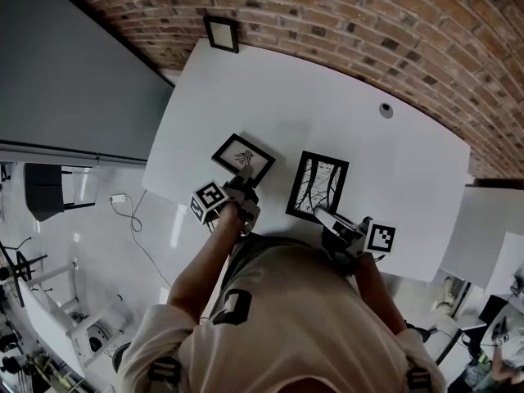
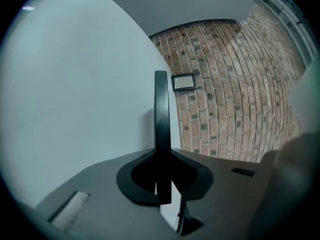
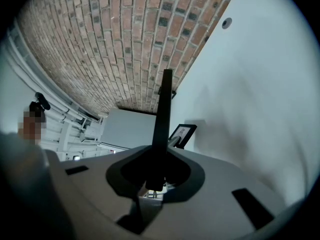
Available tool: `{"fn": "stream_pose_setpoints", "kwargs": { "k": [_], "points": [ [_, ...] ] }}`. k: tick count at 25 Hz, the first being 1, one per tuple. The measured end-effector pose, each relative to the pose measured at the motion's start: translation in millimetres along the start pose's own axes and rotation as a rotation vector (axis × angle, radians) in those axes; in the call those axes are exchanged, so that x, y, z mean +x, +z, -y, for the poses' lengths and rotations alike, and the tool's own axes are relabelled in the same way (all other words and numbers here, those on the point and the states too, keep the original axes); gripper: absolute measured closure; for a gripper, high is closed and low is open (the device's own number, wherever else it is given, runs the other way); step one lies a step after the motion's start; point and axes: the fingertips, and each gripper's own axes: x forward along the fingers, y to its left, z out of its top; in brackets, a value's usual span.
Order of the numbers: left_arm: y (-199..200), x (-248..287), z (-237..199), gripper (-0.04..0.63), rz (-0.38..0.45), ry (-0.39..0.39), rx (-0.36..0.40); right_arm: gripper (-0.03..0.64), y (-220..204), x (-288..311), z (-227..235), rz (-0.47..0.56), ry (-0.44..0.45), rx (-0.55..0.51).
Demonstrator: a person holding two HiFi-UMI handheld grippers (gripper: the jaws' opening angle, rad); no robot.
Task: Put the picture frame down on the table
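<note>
the small picture frame (image 1: pixel 243 155) is clamped edge-on by the left gripper (image 1: pixel 244 175) over the white table (image 1: pixel 385 162); a taller frame (image 1: pixel 317 185) is likewise clamped by the right gripper (image 1: pixel 319 212). setting down and release are judged not yet done.

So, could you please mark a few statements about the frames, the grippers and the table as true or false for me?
1. The left gripper is closed on the smaller black picture frame. True.
2. The right gripper is empty. False: it grips the larger black picture frame by its edge.
3. A third small black frame sits at the table's far edge, next to the red brick wall. True.
4. The table is dark wood. False: it is a white table.
5. The two gripped frames touch each other. False: bare table shows between them in the head view.
</note>
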Motion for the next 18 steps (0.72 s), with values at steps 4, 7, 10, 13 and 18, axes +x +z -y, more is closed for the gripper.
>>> {"fn": "stream_pose_setpoints", "kwargs": {
  "k": [4, 7, 10, 13, 18],
  "points": [
    [2.5, 9.2, -2.8, 0.566, 0.017, 0.013, -0.003, 0.577, 5.0, -1.0, 2.1, 0.002, -0.004, 0.003],
    [0.7, 14.8, -6.5, 0.567, 0.019, 0.027, -0.01, 0.577, 7.2, -2.8, 3.9, 0.002, -0.012, -0.001],
    [0.5, 20.2, -6.5, 0.566, 0.037, 0.026, -0.016, 0.577, 9.2, -5.1, 5.5, 0.006, -0.014, 0.002],
    [-1.5, 26.4, -5.8, 0.566, 0.048, 0.024, -0.03, 0.577, 11.0, -9.5, 9.3, 0.015, -0.021, 0.012],
    [-4.8, 34.3, -11.0, 0.566, 0.032, 0.086, 0.017, 0.577, 13.8, -13.0, 12.8, 0.021, -0.03, 0.02]
  ]
}}
